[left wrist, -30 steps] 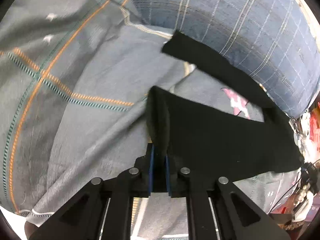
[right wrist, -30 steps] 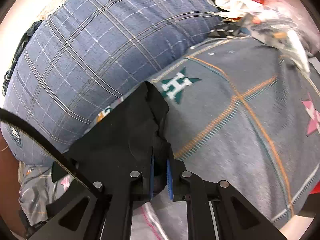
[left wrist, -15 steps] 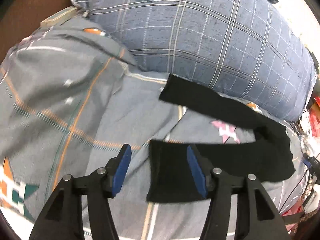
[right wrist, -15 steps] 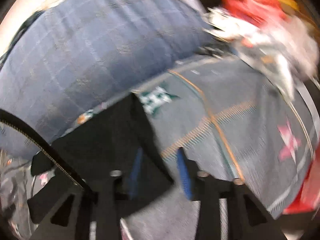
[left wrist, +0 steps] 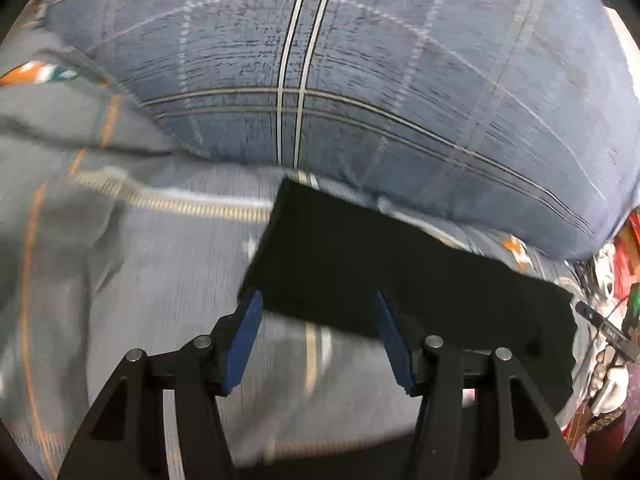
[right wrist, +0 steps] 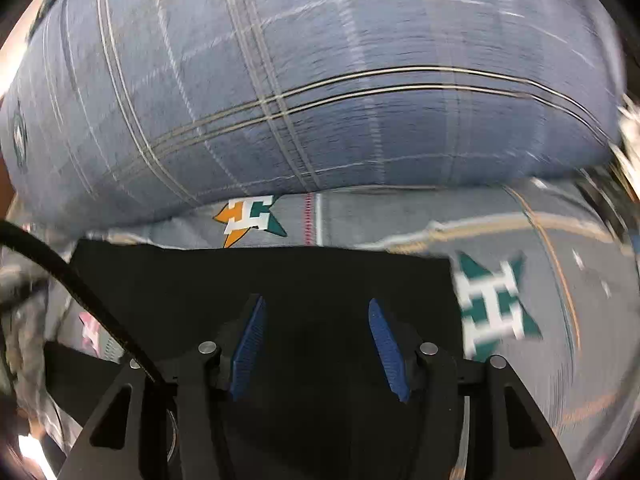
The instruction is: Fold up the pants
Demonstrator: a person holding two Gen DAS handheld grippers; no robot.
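Both grippers released. Left gripper (left wrist: pixel 318 320) pads apart, nothing clamped; black pants (left wrist: pixel 360 276) lie flat on the grey bedsheet (left wrist: pixel 160 280) just ahead of the fingertips, running off past the right finger. Right gripper (right wrist: pixel 316 324) jaws opening, pants (right wrist: pixel 280 276) under and ahead of both fingers, not pinched. Blue plaid pillow (right wrist: pixel 320 80) beyond.

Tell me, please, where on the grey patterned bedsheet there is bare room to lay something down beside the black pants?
Free: the grey patterned bedsheet left of the black pants, below the blue plaid pillow; and, in the right wrist view, the sheet right of the pants around the teal star print. Crowded: the cluttered far right edge and the strip under the pillow.
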